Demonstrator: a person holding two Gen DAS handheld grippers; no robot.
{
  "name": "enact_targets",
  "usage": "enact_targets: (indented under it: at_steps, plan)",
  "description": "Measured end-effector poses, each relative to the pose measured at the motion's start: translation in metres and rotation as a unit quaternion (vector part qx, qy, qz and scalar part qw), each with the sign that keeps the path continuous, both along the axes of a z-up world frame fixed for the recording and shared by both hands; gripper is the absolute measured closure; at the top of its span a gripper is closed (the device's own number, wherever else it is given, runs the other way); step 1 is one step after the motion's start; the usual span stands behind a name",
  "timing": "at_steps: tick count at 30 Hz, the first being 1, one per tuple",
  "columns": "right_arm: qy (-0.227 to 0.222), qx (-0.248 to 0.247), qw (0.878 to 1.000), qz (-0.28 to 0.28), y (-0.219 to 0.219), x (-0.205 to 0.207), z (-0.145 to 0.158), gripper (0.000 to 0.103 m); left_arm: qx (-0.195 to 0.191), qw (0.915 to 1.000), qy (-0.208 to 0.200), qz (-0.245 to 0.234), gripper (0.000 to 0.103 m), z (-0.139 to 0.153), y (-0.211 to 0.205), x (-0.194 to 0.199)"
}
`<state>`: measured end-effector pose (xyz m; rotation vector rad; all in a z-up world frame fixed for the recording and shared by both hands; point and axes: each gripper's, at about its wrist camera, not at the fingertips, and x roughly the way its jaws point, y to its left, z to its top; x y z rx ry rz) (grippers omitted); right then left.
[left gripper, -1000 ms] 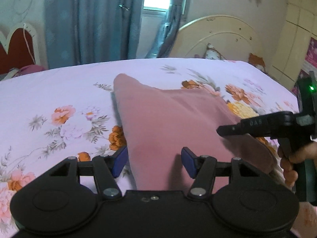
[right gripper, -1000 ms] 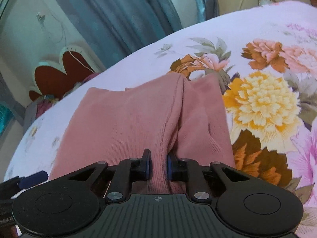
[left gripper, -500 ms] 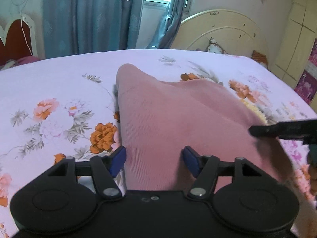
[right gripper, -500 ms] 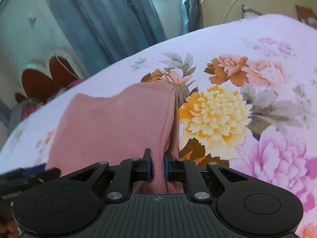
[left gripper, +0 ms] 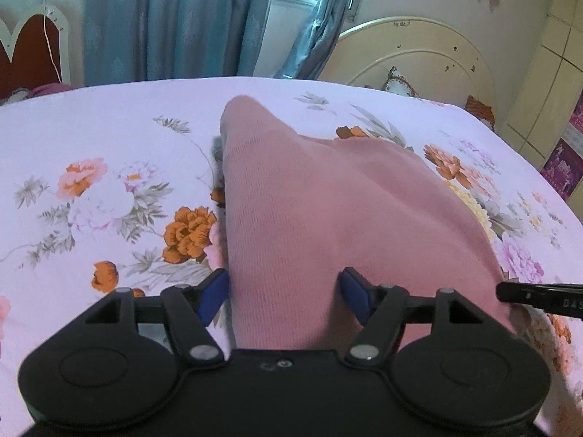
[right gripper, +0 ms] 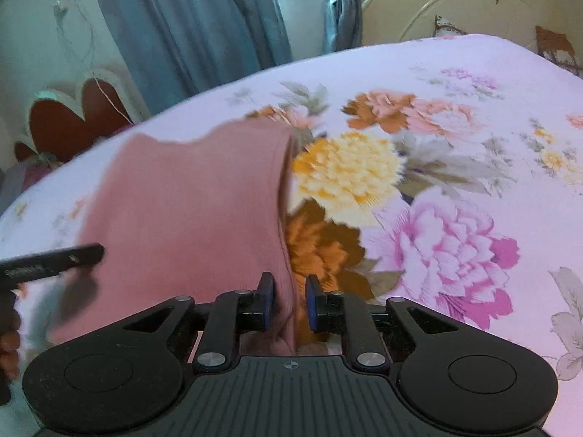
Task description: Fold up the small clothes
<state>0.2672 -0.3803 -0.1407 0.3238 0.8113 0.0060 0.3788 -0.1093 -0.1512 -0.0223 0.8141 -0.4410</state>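
On a floral bedsheet (left gripper: 109, 167), a pink garment (left gripper: 328, 218) lies folded. The left gripper (left gripper: 286, 293) stands wide, its fingers having just been opening, straddling the cloth's near edge without pressing it. The right gripper (right gripper: 288, 300), just eased apart slightly, has the garment's right edge loose between narrowly parted fingers.

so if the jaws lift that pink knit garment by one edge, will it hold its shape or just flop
Probably flop: the pink knit garment already sags into soft folds between both grips, and drapes over the floral bedsheet. It looks thin and light. The ribbed knit should not be slippery. The right gripper jaws have just been opening, its edge loose between them, so it may slump there.
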Motion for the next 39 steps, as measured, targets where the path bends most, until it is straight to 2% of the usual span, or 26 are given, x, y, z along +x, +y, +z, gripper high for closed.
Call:
enact_targets:
  at_steps: [3, 6, 10, 12, 13, 14, 18, 19, 20, 21, 22, 23, 24, 27, 29, 32, 34, 37, 39]
  plan:
    - [-0.026, -0.018, 0.999, 0.012, 0.007, 0.004, 0.018, 0.087, -0.011, 0.9999, 0.006, 0.001, 0.037, 0.008, 0.003, 0.002]
    - [-0.052, 0.008, 0.999, 0.009, 0.003, 0.016, 0.034, 0.087, -0.028, 0.9996, 0.003, 0.009, 0.037, 0.019, 0.007, 0.009]
    - [-0.055, 0.012, 0.998, 0.010, 0.006, 0.054, 0.039, 0.085, -0.053, 0.9980, 0.011, 0.033, 0.037, 0.026, 0.008, 0.033]
    - [-0.053, 0.018, 0.998, 0.002, 0.007, 0.072, 0.036, 0.059, -0.061, 0.9968, 0.018, 0.048, 0.037, 0.024, 0.008, 0.048]
    - [-0.057, 0.016, 0.998, -0.005, 0.007, 0.079, 0.034, 0.037, -0.062, 0.9964, 0.023, 0.053, 0.037, 0.023, 0.007, 0.056]
    - [-0.061, 0.011, 0.998, -0.011, 0.007, 0.087, 0.033, 0.036, -0.065, 0.9959, 0.028, 0.057, 0.037, 0.021, 0.007, 0.063]
    - [-0.035, 0.013, 0.999, -0.014, 0.009, 0.120, 0.020, 0.037, -0.081, 0.9933, 0.045, 0.068, 0.038, 0.011, 0.004, 0.087]
    - [-0.027, 0.016, 0.999, -0.018, 0.006, 0.127, 0.014, 0.041, -0.087, 0.9925, 0.049, 0.070, 0.038, 0.009, 0.005, 0.092]
    - [-0.020, 0.018, 0.999, -0.021, 0.004, 0.133, 0.009, 0.056, -0.092, 0.9915, 0.053, 0.075, 0.038, 0.006, 0.006, 0.097]
    - [-0.012, 0.024, 0.999, -0.023, 0.002, 0.140, 0.004, 0.063, -0.096, 0.9906, 0.055, 0.080, 0.041, 0.003, 0.007, 0.100]
    - [-0.011, 0.030, 0.999, -0.026, 0.001, 0.142, 0.001, 0.071, -0.099, 0.9899, 0.057, 0.084, 0.049, -0.001, 0.009, 0.102]
    - [-0.014, 0.034, 0.999, -0.026, 0.000, 0.144, -0.001, 0.082, -0.100, 0.9894, 0.060, 0.086, 0.053, -0.004, 0.011, 0.104]
    - [-0.019, 0.031, 0.999, -0.020, 0.003, 0.144, -0.002, 0.087, -0.101, 0.9888, 0.060, 0.091, 0.054, -0.008, 0.012, 0.104]
    - [-0.053, -0.031, 0.998, 0.005, 0.015, 0.141, 0.002, 0.090, -0.103, 0.9884, 0.044, 0.103, 0.053, -0.014, 0.013, 0.098]
    - [-0.028, -0.063, 0.998, -0.016, 0.009, 0.147, -0.011, 0.090, -0.094, 0.9897, 0.034, 0.103, 0.052, -0.014, 0.008, 0.095]
    - [-0.032, -0.035, 0.998, -0.031, -0.003, 0.145, -0.009, 0.090, -0.062, 0.9940, 0.009, 0.090, 0.051, -0.004, -0.001, 0.093]
    - [-0.050, -0.045, 0.997, -0.030, -0.001, 0.142, 0.001, 0.090, -0.058, 0.9940, -0.001, 0.092, 0.050, 0.002, -0.002, 0.092]
    - [-0.085, -0.066, 0.994, -0.016, 0.010, 0.141, 0.015, 0.090, -0.065, 0.9927, 0.005, 0.101, 0.051, 0.006, -0.002, 0.100]
    - [-0.094, -0.073, 0.993, 0.003, 0.022, 0.145, 0.021, 0.089, -0.056, 0.9931, 0.008, 0.102, 0.049, 0.005, -0.006, 0.105]
